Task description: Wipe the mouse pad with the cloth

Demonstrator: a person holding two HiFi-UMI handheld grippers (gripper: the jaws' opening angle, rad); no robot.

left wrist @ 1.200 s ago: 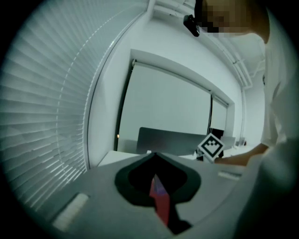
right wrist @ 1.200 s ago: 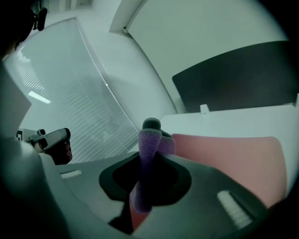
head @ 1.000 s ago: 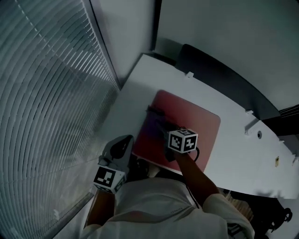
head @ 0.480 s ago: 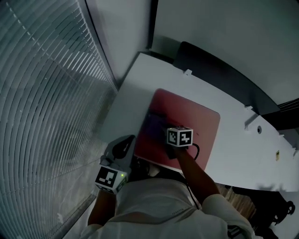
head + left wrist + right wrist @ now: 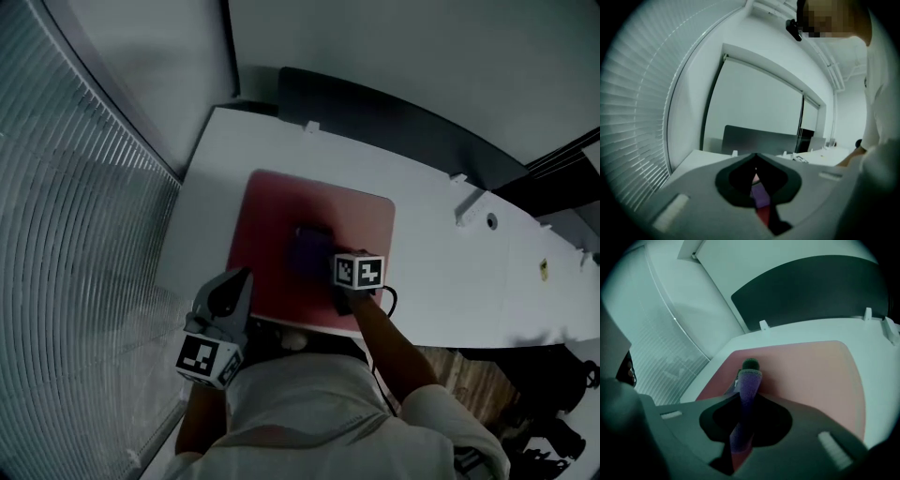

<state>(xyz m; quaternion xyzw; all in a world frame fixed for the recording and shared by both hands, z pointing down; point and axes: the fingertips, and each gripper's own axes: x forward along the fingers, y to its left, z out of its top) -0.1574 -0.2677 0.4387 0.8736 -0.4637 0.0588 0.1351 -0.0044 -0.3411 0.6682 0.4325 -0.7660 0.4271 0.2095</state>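
On mouse pad (image 5: 281, 211), cloth (image 5: 750, 380) in gripper (image 5: 743, 399)

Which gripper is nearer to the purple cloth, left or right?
Right. The right gripper is shut on the purple cloth over the red mouse pad; the left gripper sits by the pad's near left corner, apart from the cloth.
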